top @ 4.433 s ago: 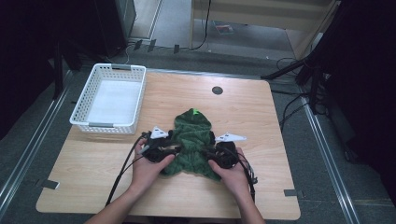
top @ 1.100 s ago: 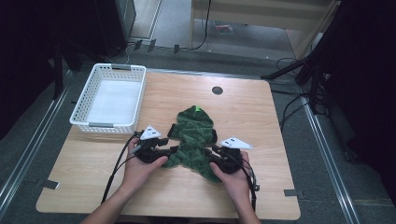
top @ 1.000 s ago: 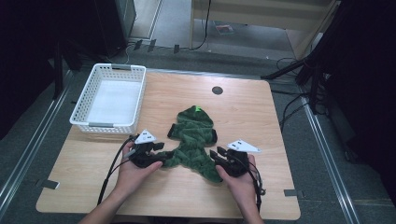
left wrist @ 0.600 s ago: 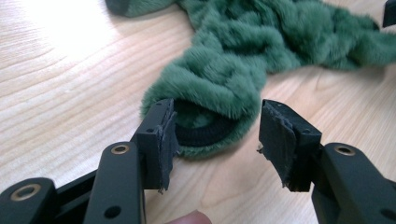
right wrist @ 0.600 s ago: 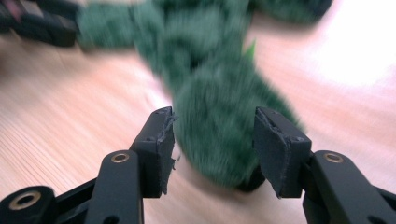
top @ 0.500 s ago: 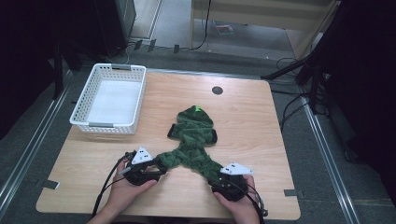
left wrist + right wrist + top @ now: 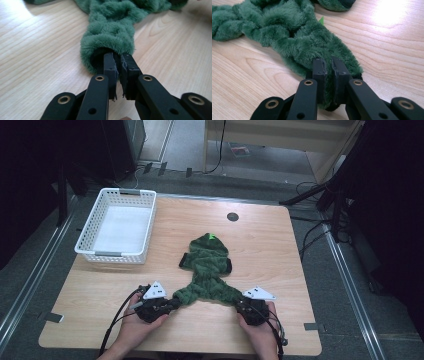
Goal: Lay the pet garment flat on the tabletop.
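A fuzzy green garment [image 7: 207, 270] lies on the wooden table [image 7: 280, 250], its two legs spread apart toward the front edge. My left gripper [image 7: 167, 306] is shut on the cuff of the left leg [image 7: 107, 46], jaws pinching the dark inner lining. My right gripper [image 7: 243, 306] is shut on the end of the right leg [image 7: 324, 53]. A small bright green tag [image 7: 212, 237] shows at the garment's far end. A person's hands hold both grippers at the table's near edge.
A white slatted basket [image 7: 119, 226] stands at the table's back left. A round dark grommet [image 7: 232, 216] sits in the tabletop near the far edge. Cables trail from both grippers toward the front edge.
Both grippers have pulled toward the near edge and apart, each holding a leg end. The bunched garment has stretched out, its legs now splayed in a V.
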Tool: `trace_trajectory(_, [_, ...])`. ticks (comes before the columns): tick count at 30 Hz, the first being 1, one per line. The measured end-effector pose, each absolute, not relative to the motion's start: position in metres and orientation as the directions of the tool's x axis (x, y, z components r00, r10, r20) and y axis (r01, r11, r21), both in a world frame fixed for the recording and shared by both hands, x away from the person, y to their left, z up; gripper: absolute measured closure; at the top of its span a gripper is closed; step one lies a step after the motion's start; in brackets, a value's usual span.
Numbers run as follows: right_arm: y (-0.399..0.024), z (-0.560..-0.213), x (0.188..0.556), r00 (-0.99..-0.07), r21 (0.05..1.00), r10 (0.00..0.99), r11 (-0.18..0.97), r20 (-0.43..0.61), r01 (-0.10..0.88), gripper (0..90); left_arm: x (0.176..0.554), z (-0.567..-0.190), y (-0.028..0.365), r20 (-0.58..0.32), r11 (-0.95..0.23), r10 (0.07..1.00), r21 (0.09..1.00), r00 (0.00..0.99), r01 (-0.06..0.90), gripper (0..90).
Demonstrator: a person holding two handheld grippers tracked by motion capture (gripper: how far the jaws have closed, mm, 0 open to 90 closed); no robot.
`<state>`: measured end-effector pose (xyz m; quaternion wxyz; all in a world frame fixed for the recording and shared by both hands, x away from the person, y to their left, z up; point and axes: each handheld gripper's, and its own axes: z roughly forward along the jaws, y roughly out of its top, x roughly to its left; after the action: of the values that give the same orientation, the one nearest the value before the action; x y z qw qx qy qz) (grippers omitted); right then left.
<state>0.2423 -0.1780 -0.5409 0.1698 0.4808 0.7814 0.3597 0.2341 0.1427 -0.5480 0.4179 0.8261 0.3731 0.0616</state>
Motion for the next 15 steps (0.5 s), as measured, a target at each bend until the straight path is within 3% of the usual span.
trace_trajectory(8, [-0.172, -0.533, 0.221, -0.588, 0.71, 0.802, 0.357, 0.1, 0.607, 82.5, 0.239, -0.549, 0.154, -0.26, -0.348, 0.652, 0.731, 0.712, 0.587, 83.7])
trace_trajectory(11, [-0.173, -0.533, 0.223, -0.57, 0.706, 0.816, 0.349, 0.094, 0.616, 80.3, 0.239, -0.549, 0.154, -0.268, -0.345, 0.646, 0.732, 0.714, 0.587, 82.0])
trace_trajectory(15, [-0.181, -0.536, 0.228, -0.543, 0.707, 0.831, 0.312, 0.121, 0.635, 75.1, 0.238, -0.549, 0.154, -0.276, -0.35, 0.628, 0.736, 0.728, 0.58, 72.8])
